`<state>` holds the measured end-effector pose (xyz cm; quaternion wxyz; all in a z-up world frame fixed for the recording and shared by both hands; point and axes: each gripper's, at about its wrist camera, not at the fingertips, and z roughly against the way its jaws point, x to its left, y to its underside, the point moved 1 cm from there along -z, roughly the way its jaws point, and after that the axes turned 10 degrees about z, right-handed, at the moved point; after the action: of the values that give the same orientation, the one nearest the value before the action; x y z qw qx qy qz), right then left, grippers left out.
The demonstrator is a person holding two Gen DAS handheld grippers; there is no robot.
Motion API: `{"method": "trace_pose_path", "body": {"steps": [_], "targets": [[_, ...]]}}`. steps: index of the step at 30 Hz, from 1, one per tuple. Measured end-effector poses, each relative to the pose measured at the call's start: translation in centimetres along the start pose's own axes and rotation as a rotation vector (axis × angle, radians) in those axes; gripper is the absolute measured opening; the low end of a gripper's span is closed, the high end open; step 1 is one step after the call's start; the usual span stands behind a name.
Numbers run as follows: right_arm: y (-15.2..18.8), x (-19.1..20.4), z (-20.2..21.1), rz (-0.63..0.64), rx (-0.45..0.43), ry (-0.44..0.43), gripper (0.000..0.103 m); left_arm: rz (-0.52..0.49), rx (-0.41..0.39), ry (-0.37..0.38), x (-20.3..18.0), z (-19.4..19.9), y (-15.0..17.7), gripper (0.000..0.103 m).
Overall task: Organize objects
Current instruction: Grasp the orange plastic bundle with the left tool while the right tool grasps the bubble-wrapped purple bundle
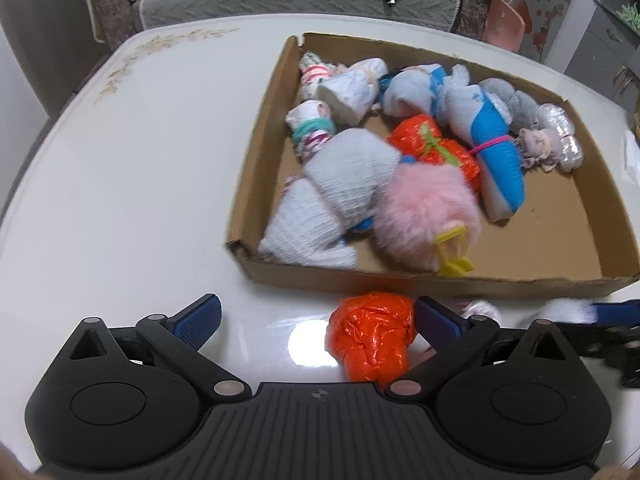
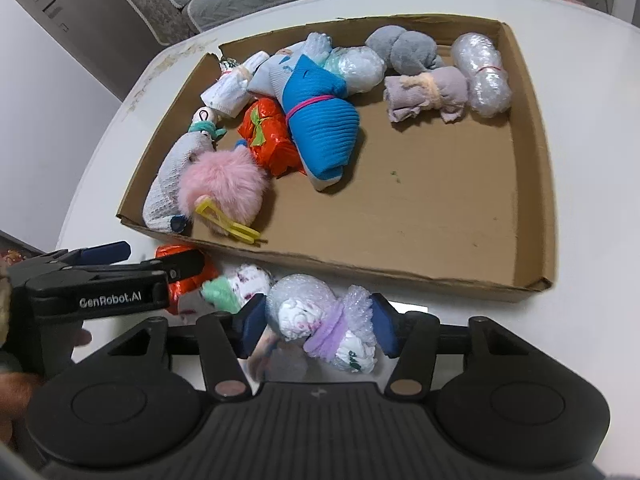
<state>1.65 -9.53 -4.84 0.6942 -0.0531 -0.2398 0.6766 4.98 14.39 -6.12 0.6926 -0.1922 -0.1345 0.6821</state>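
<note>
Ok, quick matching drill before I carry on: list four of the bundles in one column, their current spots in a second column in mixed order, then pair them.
Things:
1. bubble-wrap bundle with purple band
2. loose orange plastic bundle
3. pink fluffy ball
4. clear bubble-wrap roll

Places:
A. in the cardboard tray, far right corner
B. on the table, between the right gripper fingers
C. in the tray, near left corner
D. on the table, between the open left gripper fingers, against one pad

Pairs: 1-B, 2-D, 3-C, 4-A
</note>
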Motion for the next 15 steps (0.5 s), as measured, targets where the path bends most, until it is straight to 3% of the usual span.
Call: {"method": "trace_pose_path", "body": {"steps": [10, 15], "targets": [[1.2, -0.9, 0.0, 0.037, 0.026, 0.039, 0.056, 0.001, -0.001, -0.012, 0.4, 0.0, 0.5, 0.102], [1.6, -0.8, -0.1, 0.058, 0.043, 0.044, 0.056, -0.023, 0.028, -0.011, 0.1, -0.8, 1.3, 0.089]]}}
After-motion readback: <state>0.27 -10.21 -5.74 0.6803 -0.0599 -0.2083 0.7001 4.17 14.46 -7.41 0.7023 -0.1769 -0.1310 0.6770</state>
